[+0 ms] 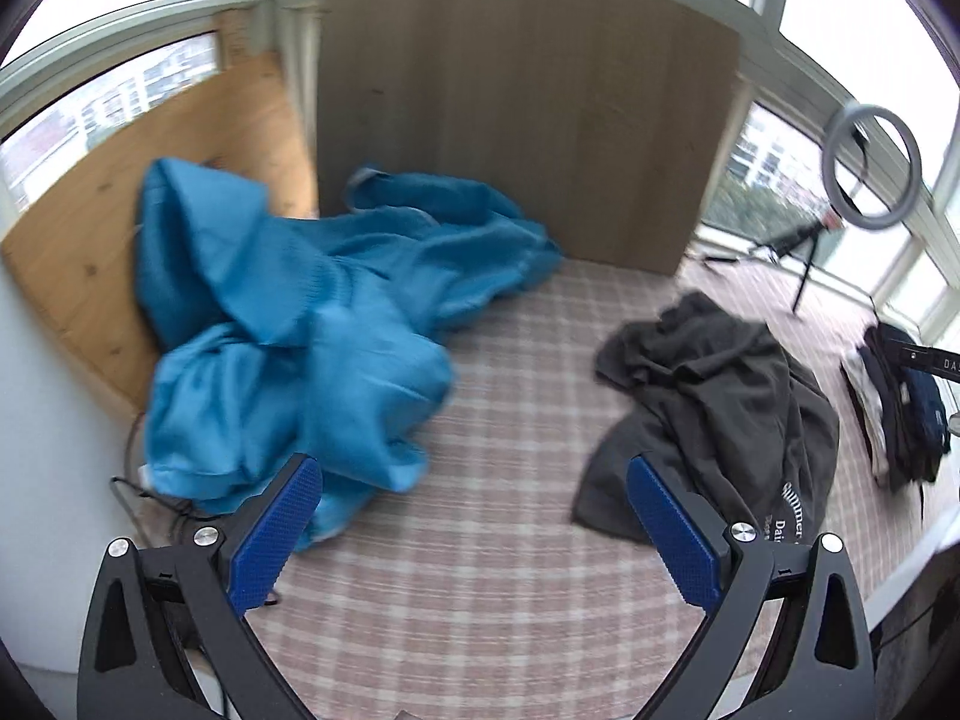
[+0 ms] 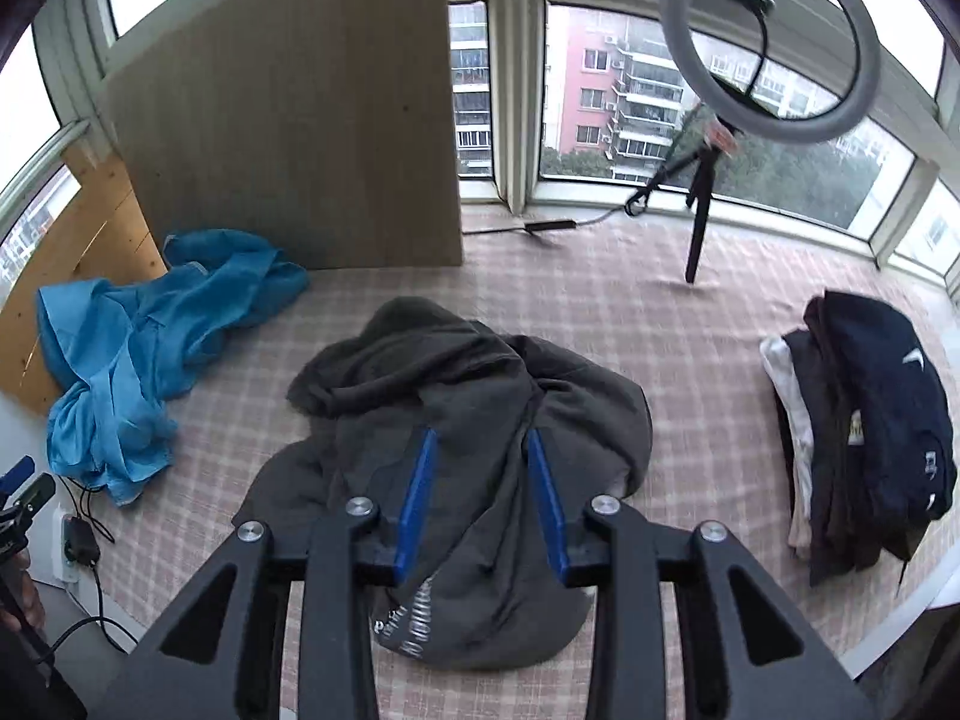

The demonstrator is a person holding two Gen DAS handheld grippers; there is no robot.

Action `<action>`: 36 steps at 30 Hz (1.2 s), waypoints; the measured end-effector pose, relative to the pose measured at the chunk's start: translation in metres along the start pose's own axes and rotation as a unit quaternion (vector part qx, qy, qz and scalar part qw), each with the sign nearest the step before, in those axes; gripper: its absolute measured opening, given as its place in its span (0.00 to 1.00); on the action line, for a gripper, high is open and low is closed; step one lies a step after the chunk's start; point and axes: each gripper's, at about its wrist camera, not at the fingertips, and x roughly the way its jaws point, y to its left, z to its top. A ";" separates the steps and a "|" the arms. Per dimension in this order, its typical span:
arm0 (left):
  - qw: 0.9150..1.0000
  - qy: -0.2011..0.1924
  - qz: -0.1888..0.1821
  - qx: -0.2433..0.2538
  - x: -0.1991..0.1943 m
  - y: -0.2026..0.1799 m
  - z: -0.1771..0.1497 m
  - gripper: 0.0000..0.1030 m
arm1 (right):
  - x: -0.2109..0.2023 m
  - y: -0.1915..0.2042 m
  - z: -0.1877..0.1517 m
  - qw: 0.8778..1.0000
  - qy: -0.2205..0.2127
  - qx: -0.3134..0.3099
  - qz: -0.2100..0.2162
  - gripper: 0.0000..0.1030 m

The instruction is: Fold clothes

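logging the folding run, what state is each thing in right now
blue garment: crumpled, unfolded
dark grey garment: crumpled, unfolded
clothes stack: folded, piled
ring light: standing, unlit
left gripper: open, empty
right gripper: partly open, above the grey garment, gripping nothing

Ring light (image 2: pixel 771 42) on tripod by the window, wooden board (image 2: pixel 288 114) upright.

Two loose garments lie on the checked cloth (image 2: pixel 600 312): one blue (image 2: pixel 144 348) at nine o'clock, one grey (image 2: pixel 456 396) at centre. One stack (image 2: pixel 864 438) at three o'clock. One ring light (image 2: pixel 774 30) at one o'clock.
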 end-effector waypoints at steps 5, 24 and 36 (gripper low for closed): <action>1.000 0.006 -0.003 0.023 0.013 -0.046 -0.004 0.99 | 0.045 0.025 -0.054 0.992 0.056 -0.100 0.056 0.58; 0.991 0.007 0.110 -0.077 -0.014 -0.070 -0.022 0.99 | 0.026 -0.097 -0.001 0.983 -0.024 -0.053 0.173 0.03; 0.978 -0.059 0.168 -0.107 -0.082 -0.037 -0.010 0.99 | -0.014 0.147 0.046 0.907 -0.010 -0.205 0.368 0.03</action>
